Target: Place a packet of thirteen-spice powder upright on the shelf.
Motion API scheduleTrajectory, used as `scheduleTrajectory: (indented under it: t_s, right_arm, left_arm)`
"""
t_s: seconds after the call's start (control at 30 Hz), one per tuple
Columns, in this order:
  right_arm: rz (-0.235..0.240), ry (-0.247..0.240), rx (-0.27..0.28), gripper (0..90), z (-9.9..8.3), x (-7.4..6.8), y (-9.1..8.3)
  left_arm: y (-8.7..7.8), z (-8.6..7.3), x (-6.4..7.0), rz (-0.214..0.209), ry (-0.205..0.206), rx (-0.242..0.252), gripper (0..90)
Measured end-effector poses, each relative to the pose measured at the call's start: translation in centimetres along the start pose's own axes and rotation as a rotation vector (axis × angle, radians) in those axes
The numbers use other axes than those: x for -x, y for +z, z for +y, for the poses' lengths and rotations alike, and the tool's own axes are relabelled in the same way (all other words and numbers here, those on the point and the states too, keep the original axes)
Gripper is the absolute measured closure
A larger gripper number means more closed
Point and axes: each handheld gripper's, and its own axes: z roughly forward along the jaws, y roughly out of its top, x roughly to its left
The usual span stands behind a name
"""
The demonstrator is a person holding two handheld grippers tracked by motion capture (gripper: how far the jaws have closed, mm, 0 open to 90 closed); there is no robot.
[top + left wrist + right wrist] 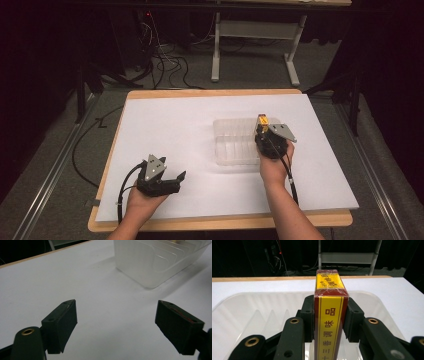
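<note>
R gripper [331, 322] clamps yellow box [330, 315] over clear tray [232, 145]; L gripper [116, 325] fingers apart.

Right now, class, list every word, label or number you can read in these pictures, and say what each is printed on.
"调味品" and "十三香", black on the yellow stripe down the box held in the right tongs.
Red characters on the box's yellow top face: too foreshortened to read.
The clear tray, paper sheet and left tongs: no text.
</note>
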Motion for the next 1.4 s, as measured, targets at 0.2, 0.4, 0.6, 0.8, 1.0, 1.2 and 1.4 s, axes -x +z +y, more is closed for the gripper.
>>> scheduleTrajectory:
  t_s: [0.2, 0.4, 0.6, 0.8, 1.0, 1.2, 1.4]
  right_arm:
    - [0.003, -0.001, -0.015, 65.4, -0.5, 0.1, 0.4]
    - [0.022, -0.002, -0.014, 62.2, -0.6, 0.2, 0.1]
    - [0.055, -0.011, -0.027, 55.2, -0.6, 0.5, -0.4]
    - [0.128, -0.026, -0.033, 38.0, -0.8, 0.8, -1.3]
    - [0.194, -0.037, -0.044, 26.3, -0.9, 1.2, -2.5]
    - [0.265, -0.058, -0.051, 17.1, -1.1, 2.3, -5.0]
    - [0.287, -0.093, -0.034, 17.8, -1.4, 4.6, -7.1]
  left_arm:
    - [0.1, 0.0, 0.0, 0.001, 0.002, -0.003, 18.7]
    - [0.1, 0.0, 0.0, 0.003, 0.005, -0.008, 18.8]
    - [0.1, 0.0, 0.0, -0.002, 0.002, -0.001, 18.8]
    - [0.3, 0.0, -0.2, 0.002, 0.0, -0.005, 18.8]
    - [0.4, 0.0, -0.2, 0.0, 0.003, -0.01, 18.8]
    - [0.5, -0.1, -0.4, -0.006, -0.005, 0.002, 18.8]
    - [0.5, -0.2, -0.5, -0.004, -0.009, -0.001, 18.9]
